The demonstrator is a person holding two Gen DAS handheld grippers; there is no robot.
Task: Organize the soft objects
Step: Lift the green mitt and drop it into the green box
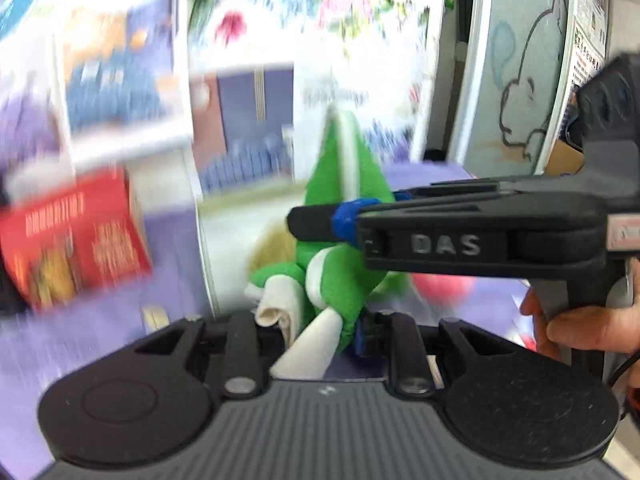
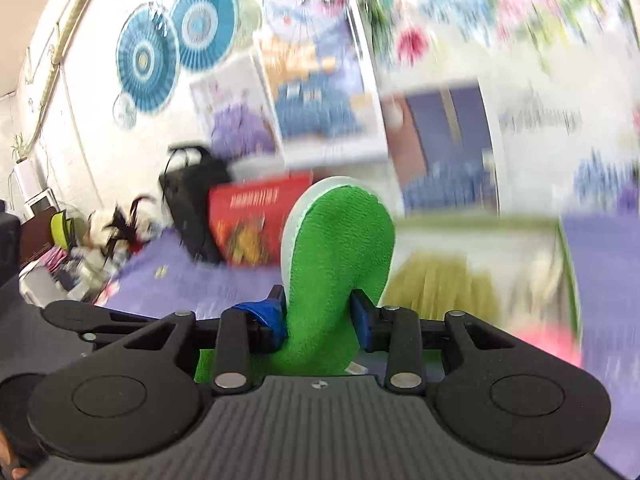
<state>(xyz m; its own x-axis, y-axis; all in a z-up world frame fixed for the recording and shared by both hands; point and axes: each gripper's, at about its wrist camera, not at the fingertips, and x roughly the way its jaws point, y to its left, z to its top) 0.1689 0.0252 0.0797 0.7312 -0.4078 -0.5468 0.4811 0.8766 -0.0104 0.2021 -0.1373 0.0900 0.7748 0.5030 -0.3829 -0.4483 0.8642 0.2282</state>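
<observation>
A green plush toy [image 1: 344,280] with white trim hangs in the air between both grippers. In the left wrist view my left gripper [image 1: 320,332] is shut on its lower end, pads pressing green and white fabric. My right gripper [image 1: 344,212] reaches in from the right, held by a hand [image 1: 580,328], and is shut on the toy higher up, below a pointed green and white tip. In the right wrist view the right gripper [image 2: 320,312] pinches a rounded green lobe of the plush toy [image 2: 340,240] edged in white. The surroundings are motion-blurred.
Below lies a purple surface [image 2: 208,284]. A red box [image 2: 256,224] and a black bag [image 2: 192,200] stand at the back left. A white-walled bin [image 2: 480,236] holds yellowish and pink soft things. Posters and blue paper fans [image 2: 200,20] cover the wall.
</observation>
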